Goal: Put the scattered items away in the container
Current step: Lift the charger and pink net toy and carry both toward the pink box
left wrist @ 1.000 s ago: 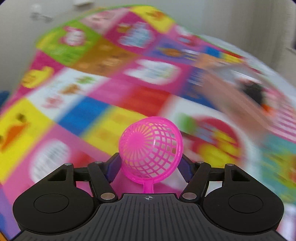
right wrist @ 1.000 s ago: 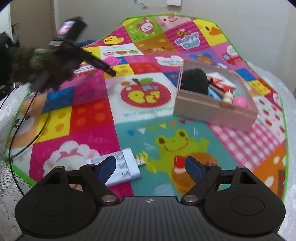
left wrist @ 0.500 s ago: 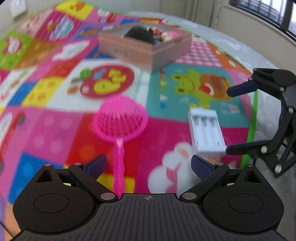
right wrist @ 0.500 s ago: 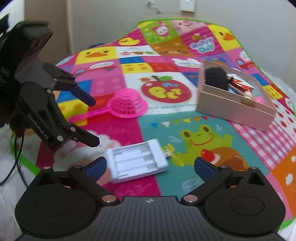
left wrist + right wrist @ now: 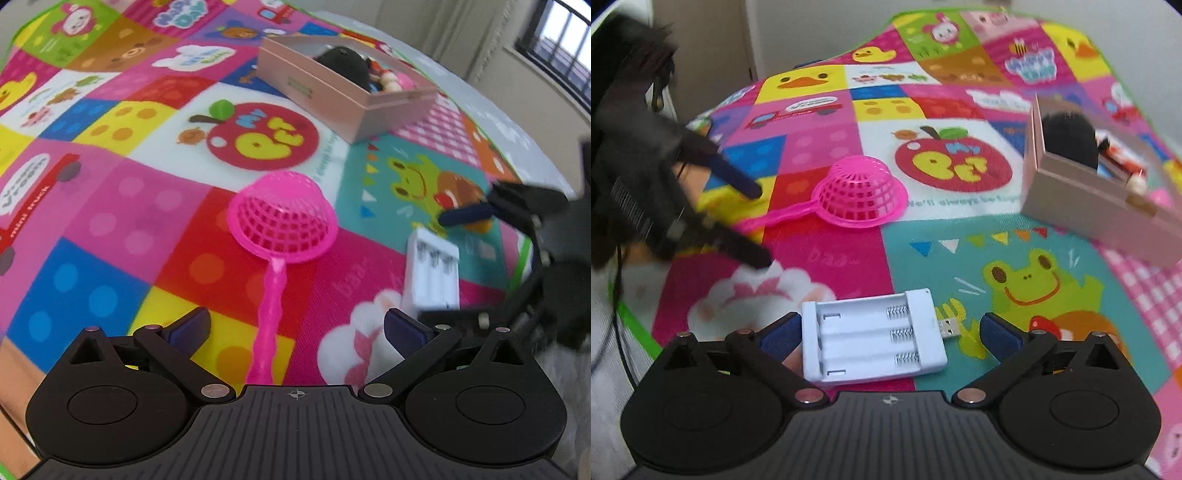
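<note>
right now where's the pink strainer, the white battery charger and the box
pink strainer [image 5: 282, 221], left wrist view, on its mesh bowl
white battery charger [image 5: 871, 336], right wrist view, on the middle battery slot
box [image 5: 325, 99], left wrist view, on its near side wall

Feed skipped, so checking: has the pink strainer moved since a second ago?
Yes. The pink strainer, then held in the left gripper, now lies dome-up on the mat, beside the printed apple.
</note>
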A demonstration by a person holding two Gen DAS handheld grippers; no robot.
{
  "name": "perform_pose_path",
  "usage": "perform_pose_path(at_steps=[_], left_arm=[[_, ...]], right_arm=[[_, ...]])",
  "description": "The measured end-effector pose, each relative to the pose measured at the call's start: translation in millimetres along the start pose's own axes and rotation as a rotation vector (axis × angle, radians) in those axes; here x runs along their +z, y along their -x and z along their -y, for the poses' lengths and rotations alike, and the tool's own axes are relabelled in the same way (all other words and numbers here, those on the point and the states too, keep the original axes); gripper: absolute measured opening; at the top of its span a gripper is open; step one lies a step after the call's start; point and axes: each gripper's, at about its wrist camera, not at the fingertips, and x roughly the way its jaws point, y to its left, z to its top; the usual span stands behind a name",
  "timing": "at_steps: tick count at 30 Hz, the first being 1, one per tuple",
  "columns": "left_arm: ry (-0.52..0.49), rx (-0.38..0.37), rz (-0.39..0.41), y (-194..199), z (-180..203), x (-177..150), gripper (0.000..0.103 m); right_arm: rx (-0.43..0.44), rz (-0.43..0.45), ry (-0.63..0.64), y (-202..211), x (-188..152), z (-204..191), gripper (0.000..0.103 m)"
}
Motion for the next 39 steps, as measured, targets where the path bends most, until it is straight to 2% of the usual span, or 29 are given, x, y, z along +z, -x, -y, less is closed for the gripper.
perform_pose_path(at_steps=[4, 6, 12, 17, 20, 22, 25, 27, 28, 30, 35, 39], left_arm=[[-0.018, -0.007, -0.001, -0.6, 0.5, -2.5, 0.102], [0.0, -0.01, -0.003, -1.1, -2.9, -2.6, 0.102], [0.012, -0.001, 0.012, -2.2, -6.0, 1.1, 0.103], [-0.076, 0.024, 0.059, -14.7, 11.5, 21.7, 0.103], [-0.139, 0.085, 0.06, -34.7, 23.2, 38.9, 0.103], [-0.117, 0.114, 0.061, -43.6, 23.1, 49.9, 0.103], [-0.064, 0.1, 0.057, -48.7, 19.4, 63.2, 0.103], [-0.076, 0.104, 0.061, -49.7, 21.3, 65.8, 0.102], [-0.087, 0.113, 0.065, -49.9, 22.7, 65.9, 0.099], [-0.1, 0.127, 0.058, -51.3, 23.5, 65.7, 0.08], [-0.134, 0.125, 0.066, -45.9, 26.4, 61.5, 0.079], [-0.189, 0.036, 0.088, -26.3, 52.4, 67.2, 0.079]], right_arm=[[0.031, -0.017, -0.042, -4.4, 2.1, 8.1, 0.097], [0.013, -0.015, -0.023, -4.1, 1.7, 4.5, 0.092], [-0.032, 0.011, 0.033, 7.6, 0.6, -10.6, 0.091], [-0.075, 0.063, -0.036, 45.0, -3.5, 3.6, 0.091], [-0.136, 0.088, -0.068, 64.4, -10.3, 14.0, 0.091], [-0.154, 0.107, -0.122, 73.4, -13.9, 22.7, 0.091], [-0.159, 0.127, -0.18, 79.8, -18.4, 32.4, 0.091], [-0.167, 0.125, -0.188, 79.1, -20.6, 35.9, 0.091], [-0.171, 0.123, -0.188, 78.1, -21.4, 36.7, 0.091], [-0.17, 0.121, -0.192, 76.0, -22.0, 37.8, 0.091], [-0.175, 0.119, -0.179, 72.9, -21.6, 37.2, 0.091], [-0.193, 0.091, -0.141, 78.7, -25.3, 38.1, 0.091]])
